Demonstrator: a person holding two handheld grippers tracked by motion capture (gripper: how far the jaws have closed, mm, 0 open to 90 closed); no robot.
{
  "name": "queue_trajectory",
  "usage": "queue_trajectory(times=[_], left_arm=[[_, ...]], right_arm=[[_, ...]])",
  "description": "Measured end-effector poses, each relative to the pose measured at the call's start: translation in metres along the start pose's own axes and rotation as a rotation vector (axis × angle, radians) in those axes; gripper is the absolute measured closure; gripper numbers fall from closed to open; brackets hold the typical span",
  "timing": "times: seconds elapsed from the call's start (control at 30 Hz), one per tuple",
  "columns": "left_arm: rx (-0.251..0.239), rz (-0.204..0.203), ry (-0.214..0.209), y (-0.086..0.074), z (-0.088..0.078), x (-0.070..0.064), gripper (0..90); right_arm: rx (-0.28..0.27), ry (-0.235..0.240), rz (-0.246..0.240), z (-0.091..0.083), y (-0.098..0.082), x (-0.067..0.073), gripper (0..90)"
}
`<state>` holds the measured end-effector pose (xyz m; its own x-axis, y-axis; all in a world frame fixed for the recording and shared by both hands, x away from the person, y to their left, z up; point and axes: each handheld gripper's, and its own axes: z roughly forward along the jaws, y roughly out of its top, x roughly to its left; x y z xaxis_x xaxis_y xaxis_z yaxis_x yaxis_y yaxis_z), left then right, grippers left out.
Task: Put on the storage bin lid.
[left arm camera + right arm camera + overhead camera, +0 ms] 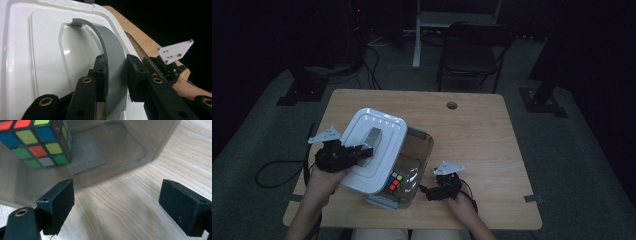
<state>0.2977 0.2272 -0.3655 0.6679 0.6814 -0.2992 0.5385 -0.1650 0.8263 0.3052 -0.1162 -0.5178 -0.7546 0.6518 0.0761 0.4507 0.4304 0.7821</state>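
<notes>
Wooden table (472, 125); clear box (418, 150) on it

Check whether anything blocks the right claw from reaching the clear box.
Nothing visible does. The right claw stands open over bare table, just short of the clear box wall, cube inside.

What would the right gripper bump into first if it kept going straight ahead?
Probably the clear box with the colourful cube inside. The right gripper is open, pointing at its wall across bare table.

lid (372, 150) hides box's left half, cube (395, 181) partly
</notes>
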Motion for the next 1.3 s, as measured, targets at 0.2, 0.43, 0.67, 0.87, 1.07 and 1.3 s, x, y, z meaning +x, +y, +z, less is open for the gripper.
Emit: queue_trajectory(times=[0.2,0.43,0.67,0.87,1.07,1.3], left_arm=[[0.031,0.021,-0.019,-0.001,0.013,-0.006,73.1],[0.050,0.012,-0.052,-0.001,0.024,-0.006,73.4],[0.075,-0.001,-0.093,-0.001,0.036,-0.004,73.3],[0.109,0.008,-0.102,-0.001,0.047,-0.005,73.2],[0.134,-0.018,-0.116,-0.002,0.055,0.000,73.0],[0.133,-0.024,-0.132,-0.003,0.056,0.003,72.1]], right_arm=[[0.008,-0.002,-0.006,0.009,0.006,0.005,13.0],[0.006,0.005,-0.025,0.023,0.017,0.013,13.0],[-0.003,0.005,-0.038,0.026,0.020,0.015,12.9],[-0.024,-0.027,0.013,0.015,0.016,0.002,12.9],[-0.050,-0.046,0.040,0.005,0.014,-0.009,12.9],[-0.058,-0.059,0.052,0.000,0.013,-0.014,12.9]])
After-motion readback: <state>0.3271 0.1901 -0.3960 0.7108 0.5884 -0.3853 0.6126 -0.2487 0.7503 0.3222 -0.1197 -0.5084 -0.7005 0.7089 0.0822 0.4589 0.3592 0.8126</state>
